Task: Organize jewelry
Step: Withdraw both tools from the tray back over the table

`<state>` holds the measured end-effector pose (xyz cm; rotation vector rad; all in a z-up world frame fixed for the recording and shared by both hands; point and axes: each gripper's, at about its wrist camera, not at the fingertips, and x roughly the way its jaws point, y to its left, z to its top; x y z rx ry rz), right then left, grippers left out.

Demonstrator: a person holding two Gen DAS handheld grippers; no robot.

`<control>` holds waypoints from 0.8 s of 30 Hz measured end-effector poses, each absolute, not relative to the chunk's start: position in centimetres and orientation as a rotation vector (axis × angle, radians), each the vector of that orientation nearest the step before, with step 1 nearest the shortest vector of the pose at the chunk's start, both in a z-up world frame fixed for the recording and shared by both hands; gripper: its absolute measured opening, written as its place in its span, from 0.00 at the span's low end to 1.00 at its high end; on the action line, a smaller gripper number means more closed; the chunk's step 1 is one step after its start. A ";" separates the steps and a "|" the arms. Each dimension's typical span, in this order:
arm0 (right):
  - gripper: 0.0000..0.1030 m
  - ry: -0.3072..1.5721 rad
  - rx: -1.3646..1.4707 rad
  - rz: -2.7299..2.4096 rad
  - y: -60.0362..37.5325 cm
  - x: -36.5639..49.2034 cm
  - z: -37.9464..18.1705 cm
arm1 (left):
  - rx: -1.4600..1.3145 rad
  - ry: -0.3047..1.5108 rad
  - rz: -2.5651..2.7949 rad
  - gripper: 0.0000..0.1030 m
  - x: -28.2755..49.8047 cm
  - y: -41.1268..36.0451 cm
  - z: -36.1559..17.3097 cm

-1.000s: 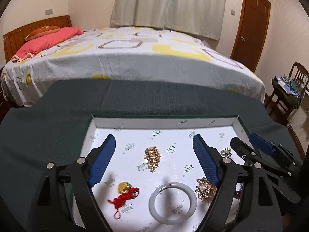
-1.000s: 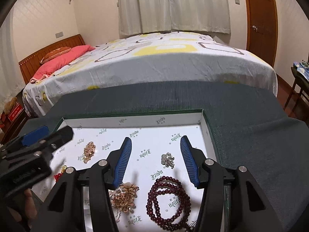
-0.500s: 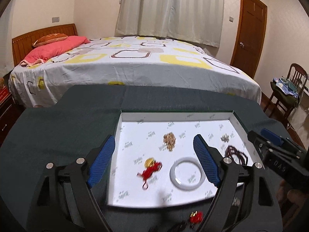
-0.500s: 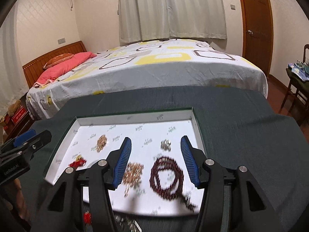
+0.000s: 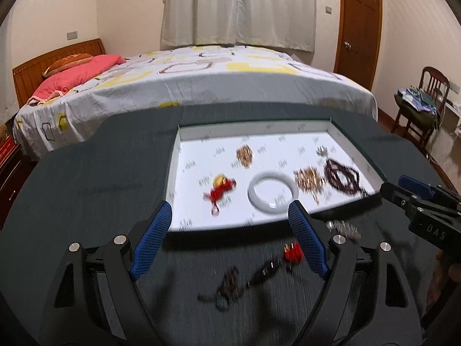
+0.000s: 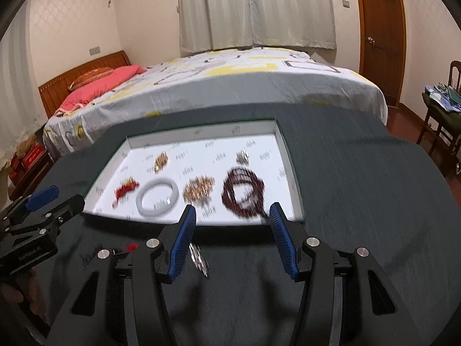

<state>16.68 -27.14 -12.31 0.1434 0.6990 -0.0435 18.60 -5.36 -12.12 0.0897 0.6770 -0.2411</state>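
Observation:
A white tray (image 5: 173, 155) on the dark cloth holds a red tassel charm (image 5: 220, 187), a white bangle (image 5: 272, 193), a gold brooch (image 5: 309, 178), a dark red bead bracelet (image 5: 343, 177) and smaller gold and silver pieces. My left gripper (image 5: 229, 206) hovers open and empty at the tray's near rim. On the cloth below it lie a red trinket (image 5: 293, 252), a dark bead string (image 5: 230, 282) and a silver piece (image 5: 343, 227). My right gripper (image 6: 232, 207) is open and empty, with a silver brooch (image 6: 198, 258) on the cloth by its left finger.
The cloth-covered table (image 6: 360, 187) stands against a bed (image 5: 201, 86) with a pink pillow. A wooden door (image 5: 360, 28) and a chair (image 5: 423, 106) piled with clothes are at the right. A low wooden stand (image 6: 26, 167) sits at the left.
Both grippers have drawn back from over the tray toward the table's near side. The tray now lies farther ahead, and loose pieces on the cloth have come into view.

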 end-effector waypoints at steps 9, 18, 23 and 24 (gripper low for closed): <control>0.51 0.745 0.145 -0.088 -29.2 13.9 -14.2 | 0.139 0.725 -0.241 0.79 16.1 -6.2 -14.9; 0.51 0.750 0.189 -0.093 -30.7 13.2 -14.8 | 0.182 0.778 -0.247 0.72 16.6 -7.2 -17.2; 0.51 0.753 0.194 -0.089 -30.6 13.2 -15.0 | 0.183 0.811 -0.258 0.64 17.4 -7.4 -17.9; 0.51 0.754 0.195 -0.089 -30.7 13.2 -15.0 | 0.180 0.817 -0.258 0.61 17.6 -7.4 -18.0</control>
